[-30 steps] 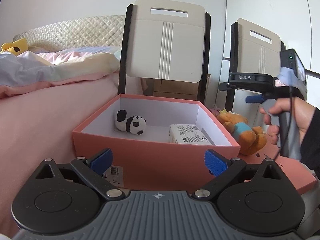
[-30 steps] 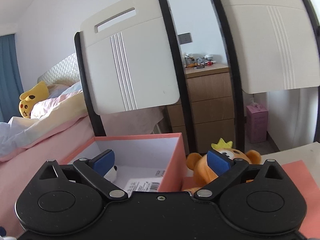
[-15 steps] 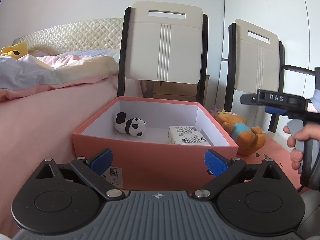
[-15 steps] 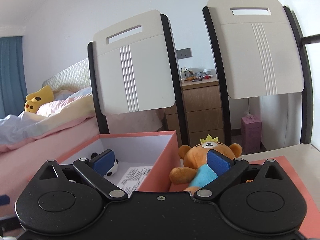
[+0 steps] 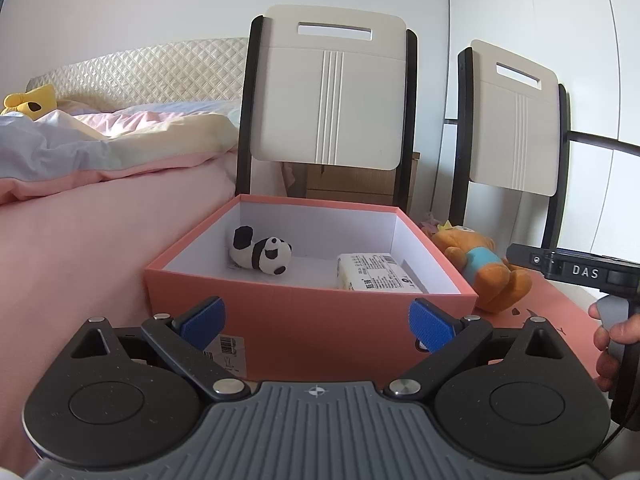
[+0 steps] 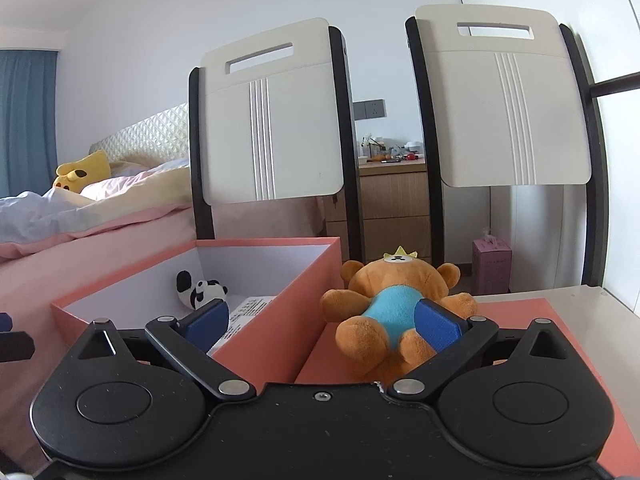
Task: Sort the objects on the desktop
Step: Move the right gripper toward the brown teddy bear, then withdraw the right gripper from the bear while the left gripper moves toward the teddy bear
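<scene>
Behind everything, two white chair backs point(image 5: 330, 96) and a pink bed point(image 5: 100, 216) can be seen.

At the bottom of the left wrist view, the left gripper point(image 5: 316, 320) is held wide open, and nothing is held in it. Just past it, in the middle of the frame, a pink box point(image 5: 312, 320) is seen with its top open. Inside the box, a small toy panda point(image 5: 260, 254) is lying at the left, and a white packet point(image 5: 376, 272) is lying at the right.

At the bottom of the right wrist view, the right gripper point(image 6: 320, 322) is also held wide open, with nothing in it. Right in front of it, in the lower middle of the frame, an orange teddy bear point(image 6: 394, 308) with a blue shirt and a little crown is lying on its back on a flat pink sheet point(image 6: 516, 312), just beside the box wall.

So two things are in the box already, and one is not. It looks like the bear is what is left to be put away. The open right gripper is pointed at it, but the bear is not touched by it.
</scene>
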{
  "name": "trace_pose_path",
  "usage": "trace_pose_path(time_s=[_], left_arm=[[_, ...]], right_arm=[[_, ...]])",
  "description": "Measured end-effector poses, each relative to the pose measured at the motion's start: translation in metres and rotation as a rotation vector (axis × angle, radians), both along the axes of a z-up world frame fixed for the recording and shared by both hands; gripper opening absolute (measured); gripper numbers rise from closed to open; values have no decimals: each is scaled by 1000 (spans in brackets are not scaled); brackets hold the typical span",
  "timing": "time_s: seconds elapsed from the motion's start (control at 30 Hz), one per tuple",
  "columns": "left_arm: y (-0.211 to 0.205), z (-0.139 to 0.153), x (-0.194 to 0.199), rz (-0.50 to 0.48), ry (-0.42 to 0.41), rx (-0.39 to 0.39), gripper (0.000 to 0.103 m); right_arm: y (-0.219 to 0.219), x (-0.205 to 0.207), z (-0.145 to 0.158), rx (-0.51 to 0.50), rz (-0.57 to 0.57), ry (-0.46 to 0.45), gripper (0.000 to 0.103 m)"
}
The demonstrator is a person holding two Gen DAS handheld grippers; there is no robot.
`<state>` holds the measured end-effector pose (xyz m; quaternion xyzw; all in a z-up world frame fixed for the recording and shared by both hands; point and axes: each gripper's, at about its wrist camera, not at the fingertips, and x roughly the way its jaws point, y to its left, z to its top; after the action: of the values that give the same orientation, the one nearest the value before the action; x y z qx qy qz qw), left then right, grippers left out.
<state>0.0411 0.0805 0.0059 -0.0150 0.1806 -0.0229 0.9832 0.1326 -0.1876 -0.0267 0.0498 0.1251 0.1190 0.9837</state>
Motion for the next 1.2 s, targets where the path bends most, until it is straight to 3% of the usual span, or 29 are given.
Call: trace_pose_path(time_s=[0.43, 1.2], left_arm=[[1, -1, 1, 8, 2, 4, 99], [3, 0, 1, 22, -12, -7, 99]], right_arm=[[2, -21, 5, -42, 26, -6, 102], [-2, -25, 0, -44, -27, 5, 102]])
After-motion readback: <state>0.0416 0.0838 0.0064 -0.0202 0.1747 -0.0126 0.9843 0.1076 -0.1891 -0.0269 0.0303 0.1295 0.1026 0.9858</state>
